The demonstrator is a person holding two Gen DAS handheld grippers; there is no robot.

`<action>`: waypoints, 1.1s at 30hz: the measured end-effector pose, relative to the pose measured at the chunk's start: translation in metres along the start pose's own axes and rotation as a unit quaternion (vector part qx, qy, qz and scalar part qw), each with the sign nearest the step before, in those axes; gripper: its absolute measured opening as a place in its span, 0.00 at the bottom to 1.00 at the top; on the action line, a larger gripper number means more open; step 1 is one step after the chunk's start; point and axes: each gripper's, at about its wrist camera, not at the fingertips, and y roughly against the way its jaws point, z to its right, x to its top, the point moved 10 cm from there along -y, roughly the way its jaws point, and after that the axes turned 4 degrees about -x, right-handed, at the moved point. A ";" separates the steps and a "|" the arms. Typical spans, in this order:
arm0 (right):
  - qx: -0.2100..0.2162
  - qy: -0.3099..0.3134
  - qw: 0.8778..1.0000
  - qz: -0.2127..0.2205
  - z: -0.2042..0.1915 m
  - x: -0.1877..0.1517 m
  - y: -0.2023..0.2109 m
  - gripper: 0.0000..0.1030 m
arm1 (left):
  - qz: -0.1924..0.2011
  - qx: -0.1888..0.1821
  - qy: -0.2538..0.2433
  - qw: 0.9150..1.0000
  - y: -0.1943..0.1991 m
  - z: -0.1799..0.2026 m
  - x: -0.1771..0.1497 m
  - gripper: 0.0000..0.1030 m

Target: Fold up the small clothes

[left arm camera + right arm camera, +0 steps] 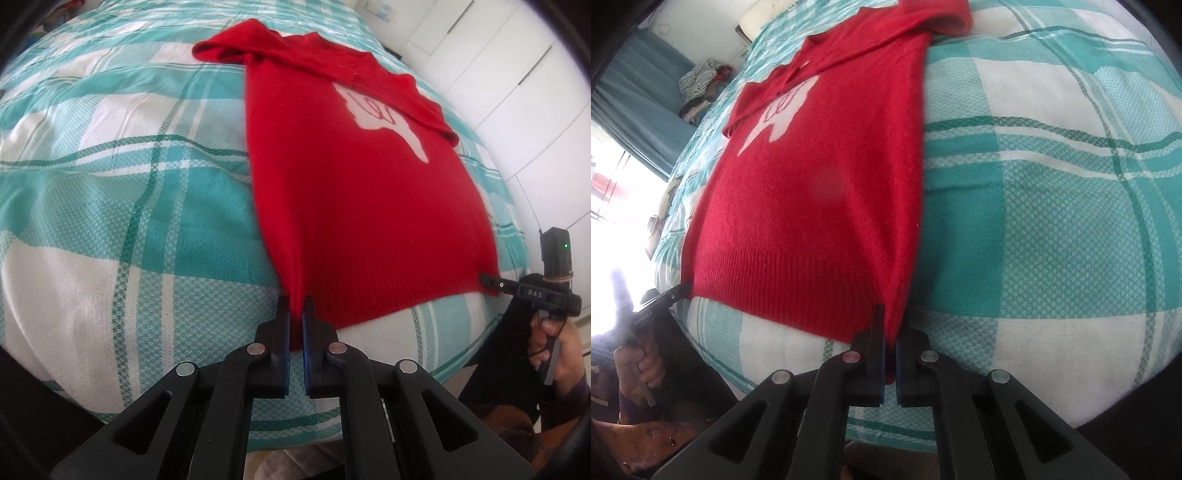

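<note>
Two claws, both clamped on the sweater hem: left gripper (pixel 296 332) pinches one bottom corner, right gripper (pixel 891 339) the other. From each claw the red sweater (pixel 354 206) runs away toward 12 o'clock, long axis hem-to-collar, flat on the checked bedspread (pixel 110 184). Sleeves folded in over white chest print; knit looks soft, prob. stretchy.

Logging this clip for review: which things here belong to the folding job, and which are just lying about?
Part of the job:
- red sweater, laid out on the checked bedspread
- left gripper, shut on one hem corner
- right gripper, shut on the other hem corner

Just lying about:
- pile of clothes beside the bed
- blue curtain
- white cupboard doors
</note>
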 end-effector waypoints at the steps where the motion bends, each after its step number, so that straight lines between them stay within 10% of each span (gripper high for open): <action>1: 0.001 -0.003 1.000 0.002 -0.001 0.001 -0.001 0.02 | 0.003 0.002 0.001 1.000 0.000 0.000 -0.001 0.04; 8: 0.008 -0.016 0.999 0.026 -0.005 -0.001 0.004 0.10 | 0.025 0.018 -0.001 1.000 0.008 0.008 -0.004 0.12; 15: 0.002 -0.033 0.999 0.015 0.003 -0.018 0.019 0.28 | 0.016 0.050 -0.019 0.998 0.028 0.016 -0.018 0.55; 19: -0.051 -0.005 0.998 0.028 0.017 -0.014 0.048 0.31 | 0.053 0.078 -0.045 0.995 0.065 0.019 -0.001 0.58; 23: -0.152 0.086 0.980 0.099 0.017 0.048 0.097 0.32 | 0.160 0.077 -0.056 0.983 0.106 0.031 0.067 0.87; 27: -0.194 0.206 0.944 0.168 -0.034 0.135 0.118 0.46 | 0.251 0.059 -0.028 0.966 0.099 0.034 0.129 0.89; 33: -0.124 0.333 0.925 0.137 -0.137 0.207 0.040 0.48 | 0.258 0.043 0.013 0.965 0.025 0.018 0.131 0.88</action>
